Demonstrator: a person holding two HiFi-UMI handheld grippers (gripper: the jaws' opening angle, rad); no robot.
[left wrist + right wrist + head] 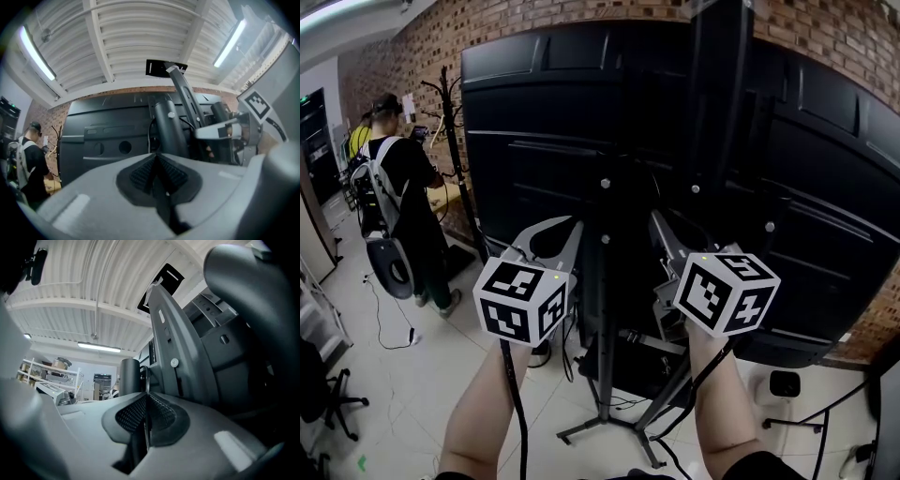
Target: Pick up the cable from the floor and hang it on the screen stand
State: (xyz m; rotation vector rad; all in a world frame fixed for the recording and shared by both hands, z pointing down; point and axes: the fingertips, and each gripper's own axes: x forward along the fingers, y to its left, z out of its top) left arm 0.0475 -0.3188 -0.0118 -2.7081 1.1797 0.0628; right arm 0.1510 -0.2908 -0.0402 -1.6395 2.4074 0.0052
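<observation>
The black screen stand's post (pixel 602 309) carries the big screen, whose back (pixel 534 122) faces me. Both grippers are raised against the post. My left gripper (pixel 578 223) is on its left side and my right gripper (pixel 655 217) on its right. In the left gripper view the pads (pixel 157 157) meet, and a thin black cable (pixel 149 133) runs from their tips up beside the post (pixel 171 133). In the right gripper view the jaws (pixel 146 397) are shut, and a thin dark cable (pixel 142 377) rises out of the seam beside the post (pixel 129 376).
A person with a backpack (pixel 398 187) stands at the left by a coat rack (pixel 455 141). The stand's legs (pixel 609 424) spread over the tiled floor, with loose cables (pixel 384 319) and a small white box (pixel 785 384) nearby. A brick wall is behind the screen.
</observation>
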